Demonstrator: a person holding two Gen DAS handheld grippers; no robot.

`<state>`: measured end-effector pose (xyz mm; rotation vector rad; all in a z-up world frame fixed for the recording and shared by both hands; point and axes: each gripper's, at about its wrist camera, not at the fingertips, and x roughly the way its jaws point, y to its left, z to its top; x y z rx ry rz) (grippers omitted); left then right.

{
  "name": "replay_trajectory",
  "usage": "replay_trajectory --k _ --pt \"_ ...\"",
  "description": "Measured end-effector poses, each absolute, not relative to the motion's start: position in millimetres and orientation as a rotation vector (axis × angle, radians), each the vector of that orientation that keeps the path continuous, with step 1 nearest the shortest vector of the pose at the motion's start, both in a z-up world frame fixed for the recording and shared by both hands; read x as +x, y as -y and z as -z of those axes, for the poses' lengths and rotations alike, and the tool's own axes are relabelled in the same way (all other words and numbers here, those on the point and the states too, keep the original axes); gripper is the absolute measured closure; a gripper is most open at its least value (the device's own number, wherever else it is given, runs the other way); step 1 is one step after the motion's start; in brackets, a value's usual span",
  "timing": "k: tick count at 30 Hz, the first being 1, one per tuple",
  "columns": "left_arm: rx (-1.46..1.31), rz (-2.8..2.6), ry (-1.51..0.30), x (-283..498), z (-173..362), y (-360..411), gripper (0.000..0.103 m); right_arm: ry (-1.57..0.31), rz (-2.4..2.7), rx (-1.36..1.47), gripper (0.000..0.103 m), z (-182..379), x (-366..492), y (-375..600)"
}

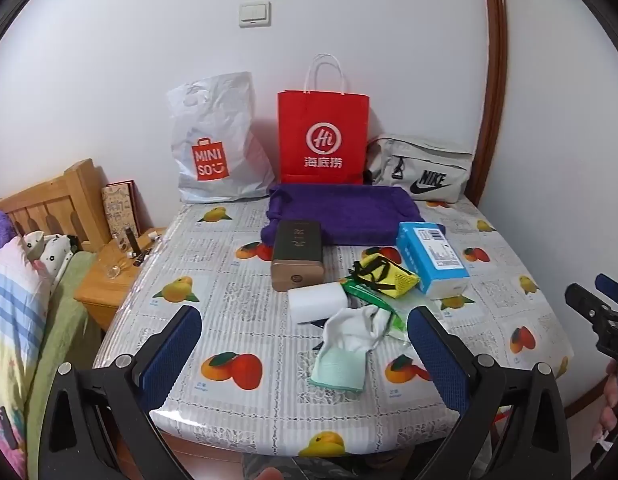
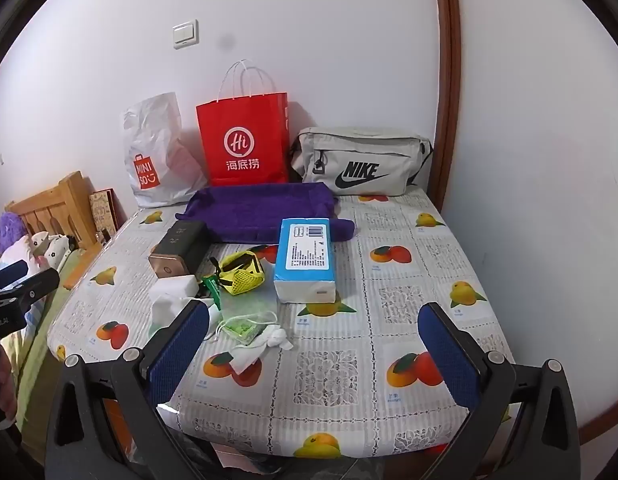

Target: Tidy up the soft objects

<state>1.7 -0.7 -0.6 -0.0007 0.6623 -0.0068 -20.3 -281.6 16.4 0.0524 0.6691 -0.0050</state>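
A table with a fruit-print cloth [image 1: 237, 300] [image 2: 349, 360] carries a pile of small things. A white and mint sock [image 1: 345, 348] lies nearest, between the fingers of my left gripper [image 1: 305, 356], which is open and empty above the front edge. Behind the sock are a white sponge block [image 1: 319, 298], a green packet [image 1: 365, 292], a yellow mesh pouch [image 1: 389, 276] [image 2: 241, 276], a blue tissue pack [image 1: 433, 256] [image 2: 305, 260] and a folded purple towel [image 1: 345, 212] [image 2: 261, 208]. My right gripper [image 2: 313, 356] is open and empty, to the right of a small bag of green bits [image 2: 241, 328].
A white Miniso bag [image 1: 217, 148], a red paper bag [image 1: 323, 140] and a grey Nike pouch [image 1: 425, 172] [image 2: 361, 160] line the wall. A bronze box [image 1: 297, 256] [image 2: 179, 256] sits mid-table. A bed with pillows [image 1: 17, 300] and a wooden nightstand [image 1: 109, 284] are at the left.
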Motion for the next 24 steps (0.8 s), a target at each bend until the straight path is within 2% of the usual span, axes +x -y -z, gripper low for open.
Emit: replay_trajectory --k 8,10,24 --pt "0.034 -0.006 -0.684 20 4 39 0.0 -0.67 0.002 0.073 0.0 -14 -22 284" --pt "-0.021 0.039 -0.647 0 1 4 0.0 -0.674 0.009 0.063 0.0 -16 -20 279" --pt "-0.047 0.044 -0.629 -5 -2 2 0.0 -0.664 0.001 0.074 0.0 -17 -25 284"
